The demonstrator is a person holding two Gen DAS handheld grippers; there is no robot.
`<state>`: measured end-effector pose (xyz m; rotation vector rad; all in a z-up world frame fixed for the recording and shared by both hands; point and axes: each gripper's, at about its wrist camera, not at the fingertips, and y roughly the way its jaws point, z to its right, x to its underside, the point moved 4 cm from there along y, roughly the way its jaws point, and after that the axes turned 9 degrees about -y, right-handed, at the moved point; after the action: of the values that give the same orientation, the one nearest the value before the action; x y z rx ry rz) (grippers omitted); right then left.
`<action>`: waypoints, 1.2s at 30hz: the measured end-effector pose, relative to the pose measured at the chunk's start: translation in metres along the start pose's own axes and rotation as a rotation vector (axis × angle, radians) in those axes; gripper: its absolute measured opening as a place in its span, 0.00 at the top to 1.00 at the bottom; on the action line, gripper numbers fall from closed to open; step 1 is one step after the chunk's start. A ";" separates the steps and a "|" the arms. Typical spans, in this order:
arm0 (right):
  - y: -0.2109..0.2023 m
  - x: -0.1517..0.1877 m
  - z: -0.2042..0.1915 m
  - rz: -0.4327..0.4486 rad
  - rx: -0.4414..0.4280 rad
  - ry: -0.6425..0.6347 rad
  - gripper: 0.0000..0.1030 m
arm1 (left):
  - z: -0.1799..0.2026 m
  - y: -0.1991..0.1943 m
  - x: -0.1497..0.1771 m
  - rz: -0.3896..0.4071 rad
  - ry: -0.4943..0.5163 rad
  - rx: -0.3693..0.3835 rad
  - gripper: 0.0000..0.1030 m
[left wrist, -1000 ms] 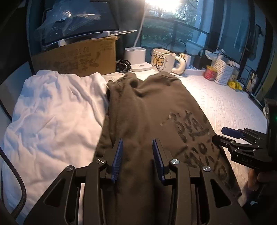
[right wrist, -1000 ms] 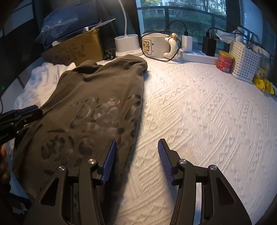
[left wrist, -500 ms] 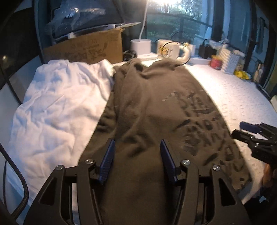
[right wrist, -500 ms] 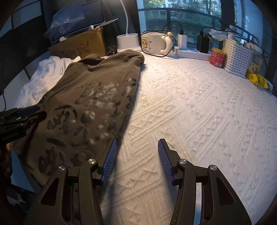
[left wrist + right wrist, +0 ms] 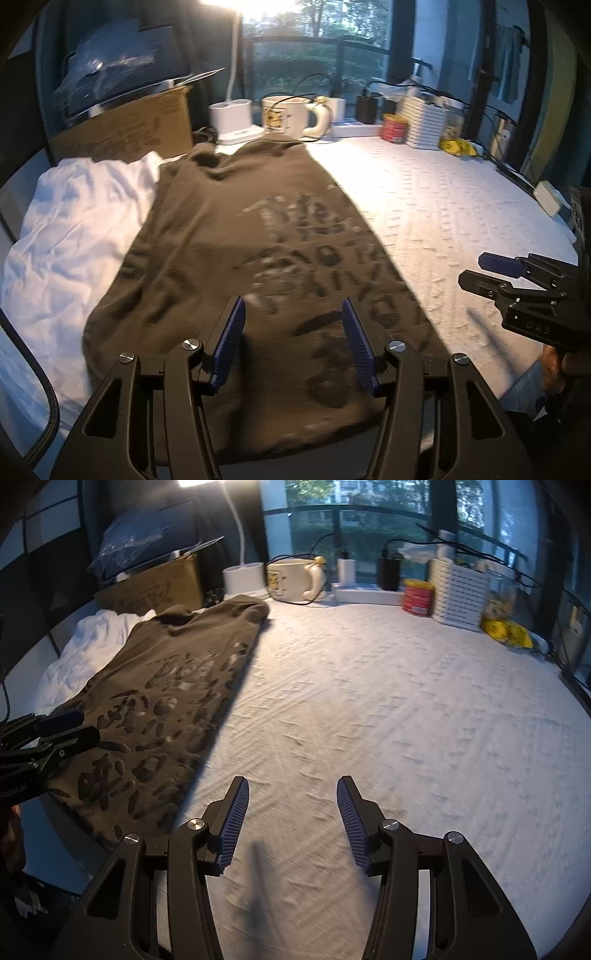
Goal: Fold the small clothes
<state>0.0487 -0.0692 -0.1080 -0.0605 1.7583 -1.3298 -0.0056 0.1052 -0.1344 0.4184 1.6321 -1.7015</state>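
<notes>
Now that the left tongs (image 5: 291,341) have spread wider than a second ago and drawn back toward the shirt's near hem, nothing sits between their blue pads; they hang apart above the brown shirt (image 5: 236,258), which lies flat and lengthwise on the tabletop (image 5: 388,701), just right of a crumpled white garment (image 5: 74,229). Right of the shirt, the right tongs (image 5: 291,814) are also apart and empty over bare cloth. Judging by this, a lengthwise fold is finished and the next grip lies at the hem.

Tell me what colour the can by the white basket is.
Red, the can; clearest in the right wrist view.
</notes>
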 end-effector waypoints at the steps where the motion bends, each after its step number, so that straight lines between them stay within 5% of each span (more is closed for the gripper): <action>1: -0.002 0.002 0.003 0.002 0.005 0.006 0.49 | 0.005 -0.001 0.000 0.002 0.007 0.007 0.46; 4: -0.012 0.011 0.013 0.011 0.024 0.028 0.49 | 0.018 -0.005 -0.001 0.019 0.018 0.027 0.31; 13: -0.035 0.031 0.041 0.025 0.072 0.078 0.49 | 0.057 -0.010 0.004 0.027 0.053 0.086 0.28; 21: -0.056 0.045 0.071 0.045 0.118 0.133 0.49 | 0.088 -0.020 -0.003 0.064 0.078 0.121 0.08; 36: -0.099 0.045 0.106 0.096 0.184 0.167 0.38 | 0.123 -0.043 -0.026 0.148 0.106 0.148 0.01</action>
<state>0.0481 -0.2128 -0.0591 0.2408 1.7447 -1.4545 0.0128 -0.0085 -0.0687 0.6951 1.5135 -1.7177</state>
